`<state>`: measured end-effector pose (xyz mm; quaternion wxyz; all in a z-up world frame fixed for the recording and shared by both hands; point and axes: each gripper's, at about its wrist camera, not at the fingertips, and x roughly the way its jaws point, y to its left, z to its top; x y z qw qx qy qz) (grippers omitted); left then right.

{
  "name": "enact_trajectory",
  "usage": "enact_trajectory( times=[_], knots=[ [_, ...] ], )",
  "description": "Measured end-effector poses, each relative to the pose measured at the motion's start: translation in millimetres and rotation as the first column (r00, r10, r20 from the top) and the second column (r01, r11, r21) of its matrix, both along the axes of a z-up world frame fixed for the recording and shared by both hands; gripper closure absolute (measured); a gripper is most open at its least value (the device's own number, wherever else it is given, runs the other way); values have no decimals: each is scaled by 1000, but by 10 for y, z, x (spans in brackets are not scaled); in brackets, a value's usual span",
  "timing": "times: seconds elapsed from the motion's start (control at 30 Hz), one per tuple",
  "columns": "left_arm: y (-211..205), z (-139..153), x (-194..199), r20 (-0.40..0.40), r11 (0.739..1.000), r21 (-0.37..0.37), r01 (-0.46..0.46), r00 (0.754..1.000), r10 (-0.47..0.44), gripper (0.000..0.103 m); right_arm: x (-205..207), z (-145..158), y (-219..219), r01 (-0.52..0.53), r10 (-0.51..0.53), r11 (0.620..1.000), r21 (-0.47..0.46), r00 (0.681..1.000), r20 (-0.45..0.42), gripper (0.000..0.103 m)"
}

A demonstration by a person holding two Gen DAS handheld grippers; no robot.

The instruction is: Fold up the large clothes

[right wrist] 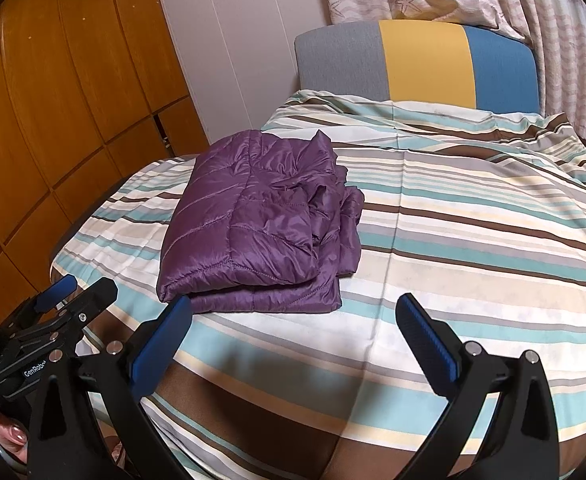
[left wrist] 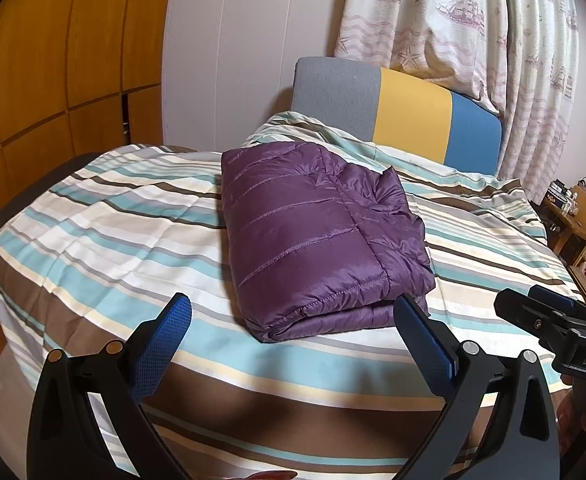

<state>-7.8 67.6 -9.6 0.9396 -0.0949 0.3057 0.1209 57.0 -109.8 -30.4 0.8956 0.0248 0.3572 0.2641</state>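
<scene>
- Folding looks nearly or wholly finished: the purple quilted jacket (left wrist: 317, 236) lies as a compact, layered rectangle, with no sleeve spread out across the bedding.
- Jacket position, taken from the grey, yellow and blue headboard (left wrist: 401, 116): it sits on the striped duvet (left wrist: 105, 232) well short of the headboard, toward the foot end, and off to the wardrobe side of the headboard's yellow band.
- Its near edge shows stacked layers, so I judge at least two folds are already in place.
- The side away from the wardrobe (left wrist: 53, 60) is less tidy: puffy fabric bunches there, and a corner pokes up at the end nearer the headboard, clearest from the right wrist view.
- The left gripper (left wrist: 293, 332) has its blue pads wide apart and holds nothing; it hangs above the duvet just on the foot side of the jacket, not touching it.
- The right gripper (right wrist: 293, 332) is likewise spread and empty, beside the jacket's near corner on the far side from the headboard.
- What may be left, in my judgement: pressing down the bunched side, tucking the raised corner, or possibly one more fold; otherwise this garment is done.
- No other clothes appear anywhere between the headboard and the grippers.
</scene>
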Motion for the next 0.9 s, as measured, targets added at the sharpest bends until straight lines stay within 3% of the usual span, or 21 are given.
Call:
enact_trajectory(
  times=[0.9],
  knots=[
    [-25, -12, -17, 18, 998, -47, 47, 999, -46, 3, 5, -31, 5, 1, -1, 1000, 2, 1000, -12, 2]
  ],
)
